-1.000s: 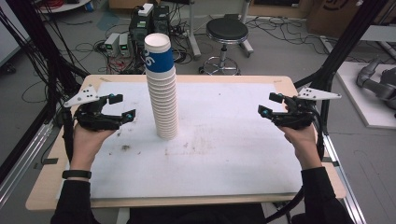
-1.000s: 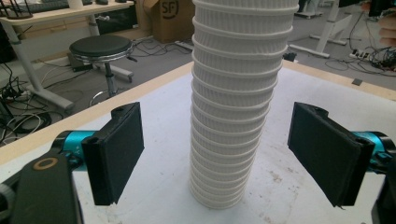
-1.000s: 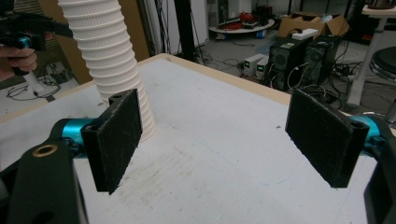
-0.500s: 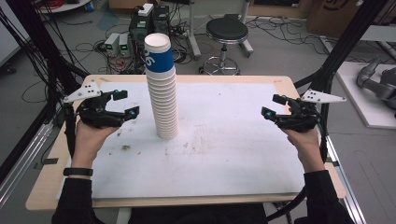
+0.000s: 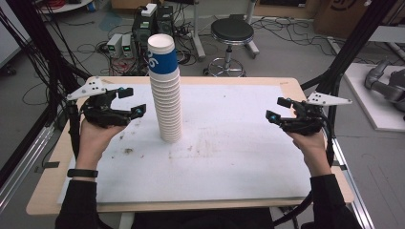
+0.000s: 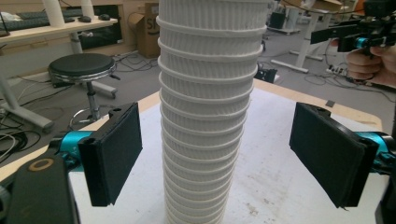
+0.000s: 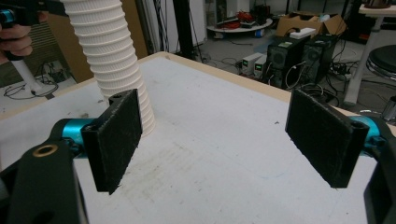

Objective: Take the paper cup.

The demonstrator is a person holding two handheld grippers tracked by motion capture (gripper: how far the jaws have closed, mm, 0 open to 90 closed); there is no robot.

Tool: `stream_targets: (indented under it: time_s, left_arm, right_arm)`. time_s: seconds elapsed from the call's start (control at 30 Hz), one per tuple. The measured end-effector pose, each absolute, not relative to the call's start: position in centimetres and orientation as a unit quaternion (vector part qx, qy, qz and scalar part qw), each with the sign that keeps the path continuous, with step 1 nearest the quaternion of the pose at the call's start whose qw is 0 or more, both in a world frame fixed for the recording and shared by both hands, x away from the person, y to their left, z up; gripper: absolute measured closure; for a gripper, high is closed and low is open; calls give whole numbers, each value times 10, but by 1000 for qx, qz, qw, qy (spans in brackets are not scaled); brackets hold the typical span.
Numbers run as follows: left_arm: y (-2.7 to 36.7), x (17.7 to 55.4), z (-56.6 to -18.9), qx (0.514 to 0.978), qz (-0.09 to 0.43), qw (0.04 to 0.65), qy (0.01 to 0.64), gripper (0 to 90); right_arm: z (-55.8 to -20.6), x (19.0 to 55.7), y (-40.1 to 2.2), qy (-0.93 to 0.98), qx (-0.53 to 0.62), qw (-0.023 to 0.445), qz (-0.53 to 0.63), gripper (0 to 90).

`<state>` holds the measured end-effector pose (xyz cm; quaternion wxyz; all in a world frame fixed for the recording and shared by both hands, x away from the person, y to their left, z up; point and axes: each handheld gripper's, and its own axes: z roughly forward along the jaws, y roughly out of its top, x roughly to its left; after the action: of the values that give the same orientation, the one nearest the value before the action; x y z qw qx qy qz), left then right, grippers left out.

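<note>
A tall stack of white ribbed paper cups (image 5: 166, 100) stands on the white mat, left of centre; its top cup (image 5: 163, 56) has a blue band. My left gripper (image 5: 133, 101) hovers just left of the stack and points at it. Its jaws have just been opening, and nothing is pressed between them. In the left gripper view the stack (image 6: 205, 116) rises just ahead of the gap, and the pads (image 6: 114, 154) stand apart from it. My right gripper (image 5: 275, 109) is held open near the table's right edge, far from the stack (image 7: 114, 60), with only the mat between its pads (image 7: 322, 140).
The white mat (image 5: 229, 162) covers a wooden table (image 5: 191, 205) and has brown stains near the stack's foot. Behind the table are a black stool (image 5: 231, 31) and computer boxes (image 5: 153, 19) with cables. Black frame posts stand at both sides.
The left gripper has risen a little and edged toward the cup stack, and its jaws stand slightly wider. The right gripper and the stack have not moved.
</note>
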<state>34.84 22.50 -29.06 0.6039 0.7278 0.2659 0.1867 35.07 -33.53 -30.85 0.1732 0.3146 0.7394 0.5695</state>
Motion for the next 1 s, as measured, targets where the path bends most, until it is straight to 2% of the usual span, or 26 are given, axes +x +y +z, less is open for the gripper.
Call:
stream_targets:
  time_s: [0.67,1.0]
  left_arm:
    - [204,367,-268,717,189,612,275,162]
    - [187,377,-262,727,176,610,261,151]
  right_arm:
    - [-309,352,-333,741,314,166,570,189]
    - [-309,352,-331,744,309,165,569,189]
